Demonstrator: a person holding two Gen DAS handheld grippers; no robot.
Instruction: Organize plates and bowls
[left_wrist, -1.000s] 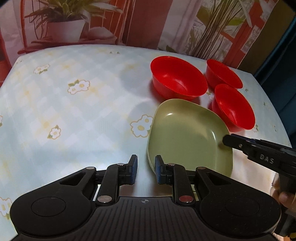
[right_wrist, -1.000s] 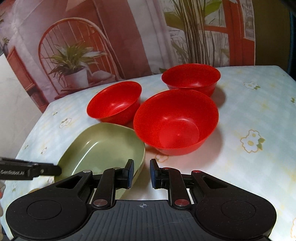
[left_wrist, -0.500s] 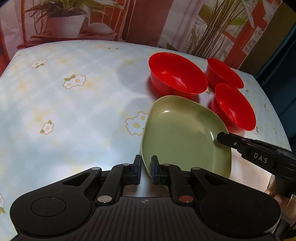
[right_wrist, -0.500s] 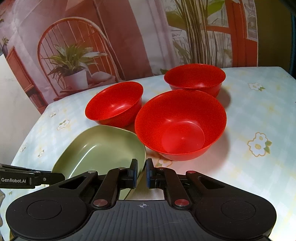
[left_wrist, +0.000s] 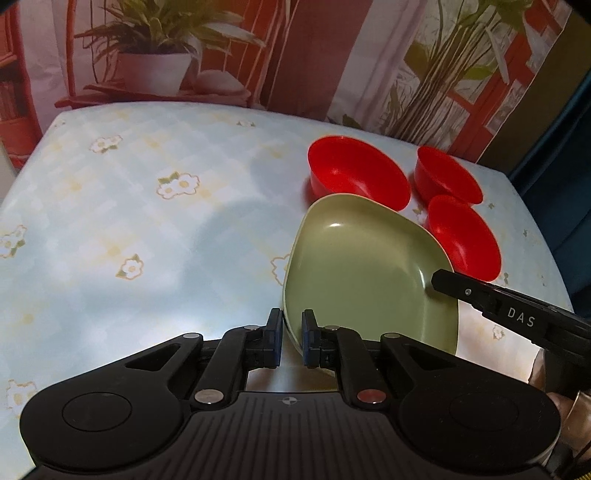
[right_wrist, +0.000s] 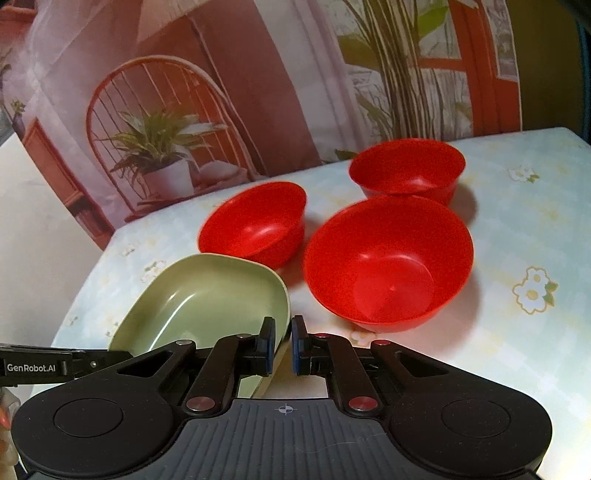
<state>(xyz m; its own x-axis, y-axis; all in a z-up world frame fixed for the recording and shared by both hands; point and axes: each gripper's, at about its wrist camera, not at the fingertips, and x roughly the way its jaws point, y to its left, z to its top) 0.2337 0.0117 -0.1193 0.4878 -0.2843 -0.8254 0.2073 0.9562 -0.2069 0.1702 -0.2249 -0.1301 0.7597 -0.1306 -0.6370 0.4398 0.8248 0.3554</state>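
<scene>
A: What do our claws have?
B: Our left claw (left_wrist: 290, 332) is clenched on the near left rim of the plate (left_wrist: 369, 273), one pad on each side of the rim. Our right claw (right_wrist: 282, 341) grips the same plate (right_wrist: 207, 295) at its opposite rim, by the bench's near right edge; its fingers (right_wrist: 266, 345) pinch the rim between them. In the left wrist view the right claw (left_wrist: 443, 282) reaches over that rim.

A: Where does the plate sit?
B: On the right half of the bench (left_wrist: 129, 221), toward the near edge. It looks tilted, the far rim raised; we cannot tell whether it touches the bench.

A: And the bowls?
B: Three red ones, upright, in the far right corner. The left bowl (left_wrist: 356, 177) sits just behind the plate, its near wall hidden by the plate's rim. The back bowl (left_wrist: 447, 177) is nearest the far edge. The right bowl (left_wrist: 463, 236) sits just beside the plate's right rim, near the right edge.

A: From the right wrist?
B: The left bowl (right_wrist: 255, 221), back bowl (right_wrist: 406, 170) and right bowl (right_wrist: 388, 258) stand apart from each other.
</scene>
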